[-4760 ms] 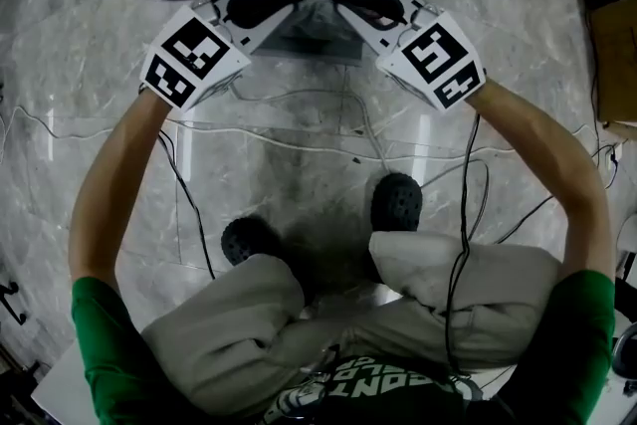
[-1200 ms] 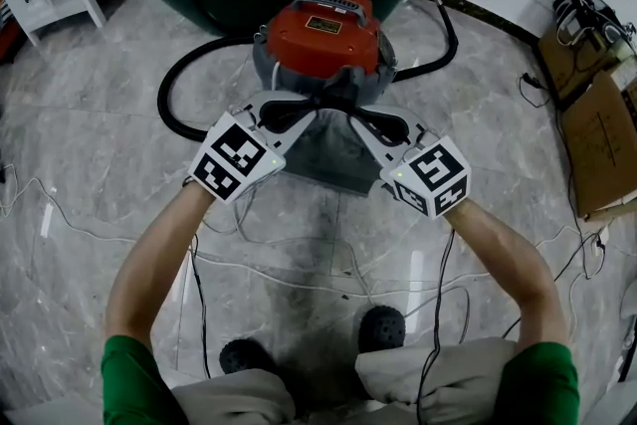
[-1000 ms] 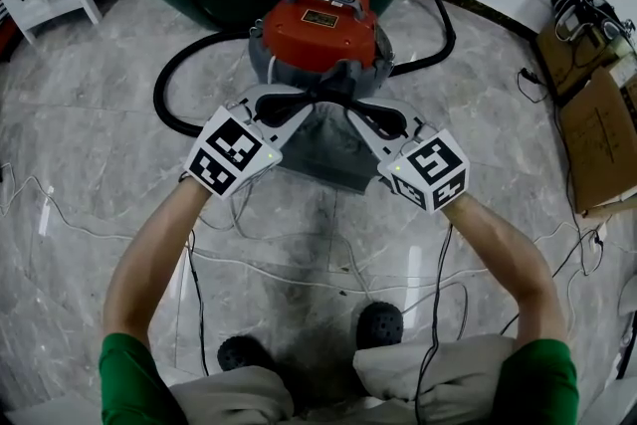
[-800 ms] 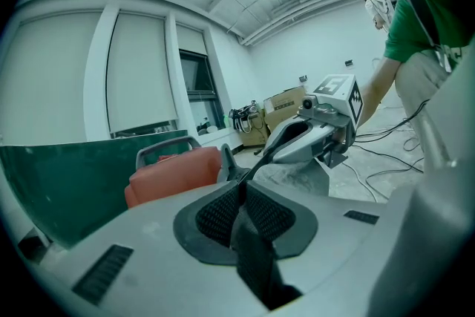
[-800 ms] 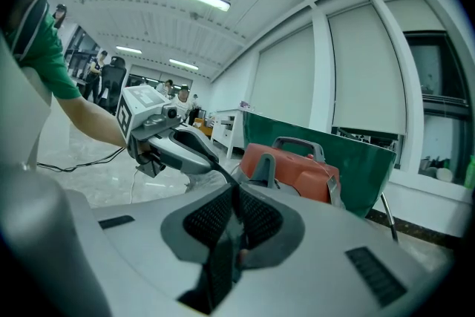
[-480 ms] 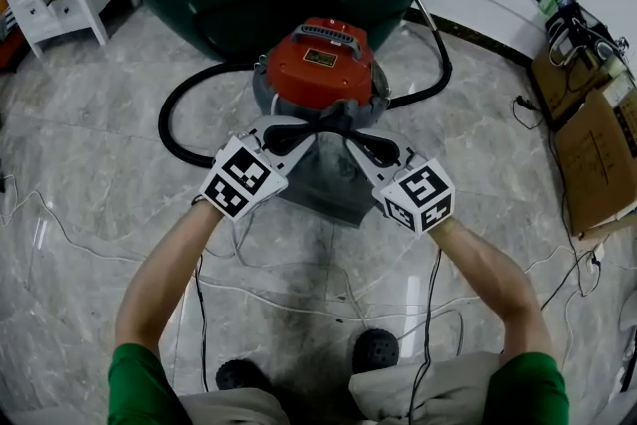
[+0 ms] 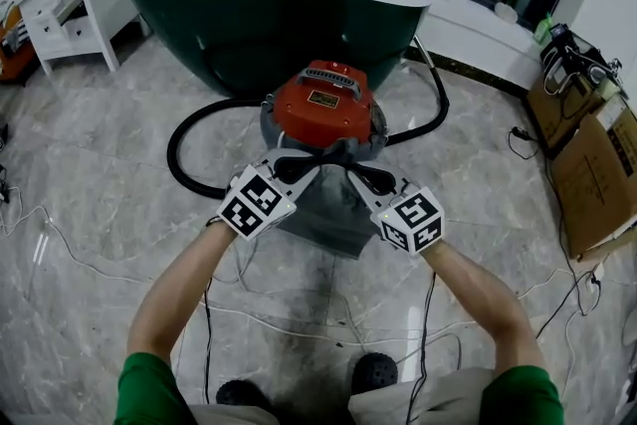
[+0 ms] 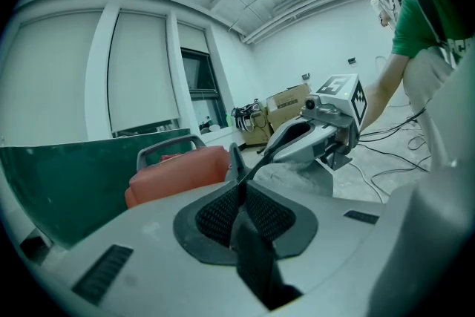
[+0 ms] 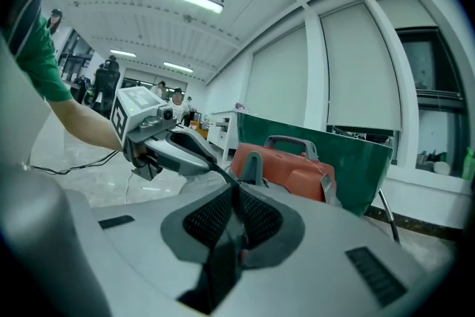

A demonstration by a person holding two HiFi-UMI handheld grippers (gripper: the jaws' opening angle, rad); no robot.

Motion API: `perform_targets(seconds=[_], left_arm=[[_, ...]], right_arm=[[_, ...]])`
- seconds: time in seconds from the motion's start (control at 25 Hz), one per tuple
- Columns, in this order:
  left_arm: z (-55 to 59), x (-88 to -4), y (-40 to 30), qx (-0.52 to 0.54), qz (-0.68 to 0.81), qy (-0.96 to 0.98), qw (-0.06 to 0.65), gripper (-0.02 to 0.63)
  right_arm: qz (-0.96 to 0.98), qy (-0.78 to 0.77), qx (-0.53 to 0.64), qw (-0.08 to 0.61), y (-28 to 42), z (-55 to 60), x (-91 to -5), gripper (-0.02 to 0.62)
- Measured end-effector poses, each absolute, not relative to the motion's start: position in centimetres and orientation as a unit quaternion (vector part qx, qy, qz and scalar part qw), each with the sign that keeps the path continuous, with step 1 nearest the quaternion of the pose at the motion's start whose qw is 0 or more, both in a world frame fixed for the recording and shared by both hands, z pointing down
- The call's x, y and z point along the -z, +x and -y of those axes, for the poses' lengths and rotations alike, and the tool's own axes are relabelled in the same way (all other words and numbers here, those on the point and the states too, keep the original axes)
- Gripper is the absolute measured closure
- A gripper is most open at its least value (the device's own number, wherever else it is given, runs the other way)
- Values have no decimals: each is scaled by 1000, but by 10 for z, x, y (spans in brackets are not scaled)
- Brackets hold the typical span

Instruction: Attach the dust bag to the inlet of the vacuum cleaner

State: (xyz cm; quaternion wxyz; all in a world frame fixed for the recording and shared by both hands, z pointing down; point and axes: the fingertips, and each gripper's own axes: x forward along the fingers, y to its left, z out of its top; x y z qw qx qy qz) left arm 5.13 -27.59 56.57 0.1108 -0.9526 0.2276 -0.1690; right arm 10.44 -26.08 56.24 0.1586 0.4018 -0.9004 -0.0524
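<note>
In front of the red vacuum cleaner, the left gripper and the right gripper meet tip to tip. Each has its jaws pressed together on the top edge of the grey dust bag, which hangs against the canister's front. A black hose loops from the vacuum cleaner over the marble floor, and a dark green bathtub stands behind.

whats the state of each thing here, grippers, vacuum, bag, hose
left gripper: jaws together
right gripper: jaws together
red-lidded grey canister vacuum cleaner: upright, lid on
grey fabric dust bag: hanging at the vacuum's front under both gripper tips, attachment unclear
black hose: curved on the floor
</note>
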Motion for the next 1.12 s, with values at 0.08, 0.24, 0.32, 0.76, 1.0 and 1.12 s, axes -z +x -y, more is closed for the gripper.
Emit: perform_targets(seconds=[0.08,0.24,0.32,0.76,1.0,1.12], left_arm=[[276,-566,52,168,-227,-953,111,569],[277,-564,52,168,-229,-952,116,569],[277,-564,53,168,-228,-952,116,569],[288,-566,57,159,-229,-953,116,566],[298,-569,61,144,-251,-950,117,565],[303,-571,64,132,-264,-950,100,566]], right_arm=[[900,403,54,160,105,261,-563,563],[900,403,56,158,106,264,-560,563],[900,403,56,157,106,264,-561,561],[903,399,61,149,110,271,-563,560],[899,412,58,137,113,274,-565,561],[894,422,64,135,115,274,-567,561]])
